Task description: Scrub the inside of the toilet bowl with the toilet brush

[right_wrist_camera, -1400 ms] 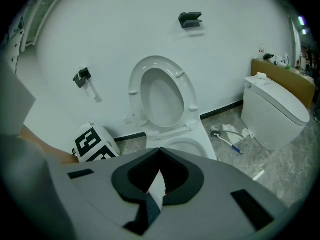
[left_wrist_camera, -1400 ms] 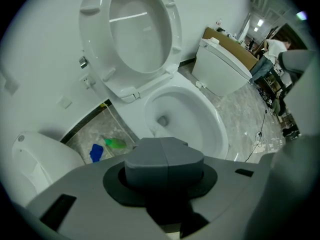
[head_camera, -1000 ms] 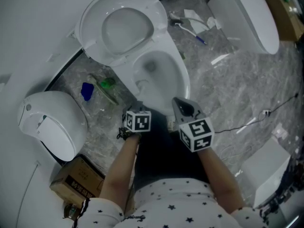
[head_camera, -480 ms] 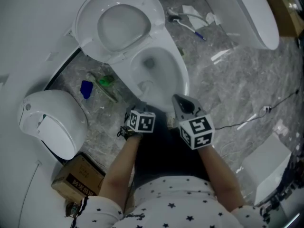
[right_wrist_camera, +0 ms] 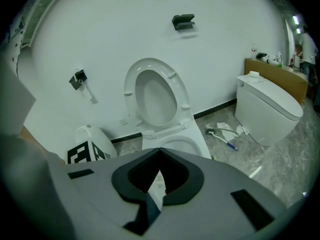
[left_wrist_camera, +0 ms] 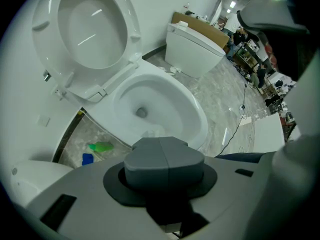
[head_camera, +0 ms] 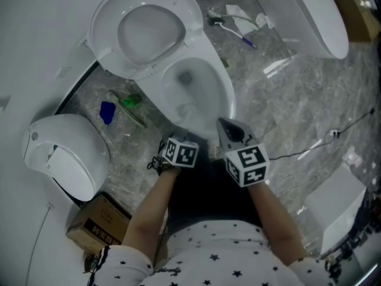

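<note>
Hanging near the bowl (head_camera: pixel 199 88), lid (head_camera: pixel 146 31) up for scrubbing: left gripper (left_wrist_camera: pixel 164 155) pinched together, right gripper (right_wrist_camera: pixel 158 176) spread, both empty; brush (head_camera: pixel 235 34) lies far right.

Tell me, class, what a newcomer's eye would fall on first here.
The white toilet, seat raised, fills the centre of the head view. Just below its rim hang the left gripper and right gripper, both empty, while the toilet brush lies on the floor beyond.
</note>
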The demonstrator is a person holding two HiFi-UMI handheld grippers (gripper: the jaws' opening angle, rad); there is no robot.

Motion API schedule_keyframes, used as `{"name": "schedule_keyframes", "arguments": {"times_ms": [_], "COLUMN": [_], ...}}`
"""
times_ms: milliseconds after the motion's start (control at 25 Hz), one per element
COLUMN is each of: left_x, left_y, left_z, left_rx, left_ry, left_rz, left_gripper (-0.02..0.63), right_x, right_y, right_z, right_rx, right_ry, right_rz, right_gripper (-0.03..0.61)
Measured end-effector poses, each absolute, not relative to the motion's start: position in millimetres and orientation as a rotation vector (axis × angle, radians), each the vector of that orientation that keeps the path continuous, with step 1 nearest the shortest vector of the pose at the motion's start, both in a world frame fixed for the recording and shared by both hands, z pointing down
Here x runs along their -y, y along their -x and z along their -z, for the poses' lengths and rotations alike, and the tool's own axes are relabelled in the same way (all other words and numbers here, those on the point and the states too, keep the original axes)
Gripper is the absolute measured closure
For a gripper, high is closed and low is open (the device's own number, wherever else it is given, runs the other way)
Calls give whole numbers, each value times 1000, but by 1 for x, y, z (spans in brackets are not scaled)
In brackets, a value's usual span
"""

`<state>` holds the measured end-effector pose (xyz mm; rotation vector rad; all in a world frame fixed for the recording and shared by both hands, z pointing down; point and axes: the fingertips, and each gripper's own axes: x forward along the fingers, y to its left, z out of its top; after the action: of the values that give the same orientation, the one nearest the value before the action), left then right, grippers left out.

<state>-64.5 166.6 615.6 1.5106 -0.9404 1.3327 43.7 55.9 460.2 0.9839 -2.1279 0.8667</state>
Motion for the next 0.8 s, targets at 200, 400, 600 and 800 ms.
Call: {"name": "schedule_keyframes", "arguments": {"times_ms": [200,400,600,800], "left_x": [-170,-171,-170,-168], "left_y": [54,42,33,21], "left_z": [-614,-613,-613,-611], "left_rx": [891,835,792,745], "left_ry": [-1539,-1587,-1614,-1644], "left_rz": [-1340,-1384,-1385,-1394], "left_gripper": [460,459,459,459], "right_x": [-57,-60,-62,-63], "right_y": [-46,-49,-53,-57], "right_z": [-461,-460,-461,-461], "right_rx": [2124,2119,2110,2102], "right_ry": [-997,-1007,-1024,-1042], "right_rz": [-871,-875,-881,-885], "right_gripper": [578,578,578,578]}}
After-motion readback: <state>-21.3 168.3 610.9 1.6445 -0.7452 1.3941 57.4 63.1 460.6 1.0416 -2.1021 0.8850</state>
